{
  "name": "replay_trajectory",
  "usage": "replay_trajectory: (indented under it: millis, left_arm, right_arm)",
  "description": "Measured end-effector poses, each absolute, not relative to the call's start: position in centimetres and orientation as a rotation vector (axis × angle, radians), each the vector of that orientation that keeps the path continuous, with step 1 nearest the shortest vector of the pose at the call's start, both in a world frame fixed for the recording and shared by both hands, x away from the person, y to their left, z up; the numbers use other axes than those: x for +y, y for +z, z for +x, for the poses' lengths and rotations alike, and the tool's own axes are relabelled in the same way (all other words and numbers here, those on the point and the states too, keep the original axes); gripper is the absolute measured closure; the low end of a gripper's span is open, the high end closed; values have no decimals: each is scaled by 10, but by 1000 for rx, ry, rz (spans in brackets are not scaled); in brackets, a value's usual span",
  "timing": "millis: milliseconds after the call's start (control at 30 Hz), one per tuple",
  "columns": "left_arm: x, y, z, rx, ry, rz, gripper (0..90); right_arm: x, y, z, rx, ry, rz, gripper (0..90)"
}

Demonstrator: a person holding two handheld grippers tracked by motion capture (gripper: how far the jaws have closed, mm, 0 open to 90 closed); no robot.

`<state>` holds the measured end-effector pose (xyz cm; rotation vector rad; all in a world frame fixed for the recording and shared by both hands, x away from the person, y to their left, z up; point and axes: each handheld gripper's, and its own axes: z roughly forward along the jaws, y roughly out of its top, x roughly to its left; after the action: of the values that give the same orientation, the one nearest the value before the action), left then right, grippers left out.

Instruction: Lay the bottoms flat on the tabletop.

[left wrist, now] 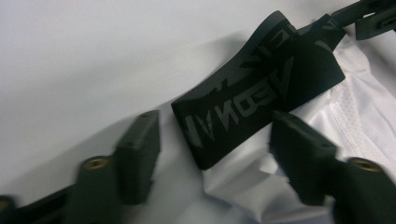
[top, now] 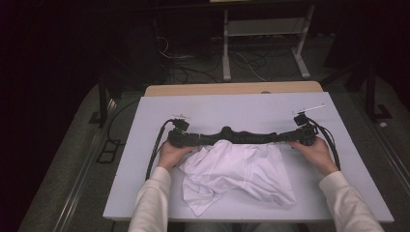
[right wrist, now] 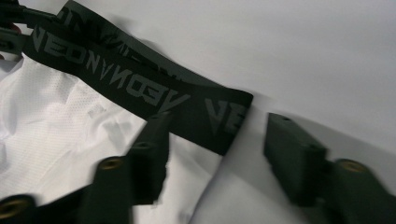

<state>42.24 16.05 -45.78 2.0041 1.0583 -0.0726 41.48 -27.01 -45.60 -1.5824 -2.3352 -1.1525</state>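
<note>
Centrally on the bench (top: 145,145), covered by a pale sheet, lies a pair of white shorts (top: 239,169) with a black elastic waistband (top: 237,136) stretched along the far edge of the garment. The waistband carries grey lettering, legible in both gripper views. The left gripper (top: 180,137) sits at the left end of the waistband, and the right gripper (top: 300,136) sits at the right end; each is held in a hand with a light sleeve. In the left gripper view, the left gripper (left wrist: 215,140) has its jaws spread, with the end of the waistband (left wrist: 252,93) lying between them; the pads do not press on it. In the right gripper view, the right gripper (right wrist: 215,149) likewise stands spread, straddling the opposite end of the waistband (right wrist: 140,88), one jaw over the white mesh fabric (right wrist: 60,107) and the other over the bare bench surface. The white fabric is crumpled and bunched toward the near edge of the bench. A black cable trails from each gripper.
</note>
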Motion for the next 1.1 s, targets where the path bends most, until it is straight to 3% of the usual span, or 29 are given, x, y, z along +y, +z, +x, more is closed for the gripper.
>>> replay_trajectory:
  millis: [233,367,633,1100]
  left_arm:
    - [161,-460,424,1080,-14,2024,707]
    - [165,-462,428,1100,-77,1981,841]
    - [173,-436,433,1116,43,1979,860]
    - [179,-397,455,1119,173,1964,859]
  right_arm:
    - [-263,-460,417,-2335,-1139,-1553,819]
    - [-263,-458,416,-2352,-1151,-1531,834]
    - [-272,-446,421,-2308,-1228,-1525,838]
    - [-274,-418,461,-2342,-1278,-1553,838]
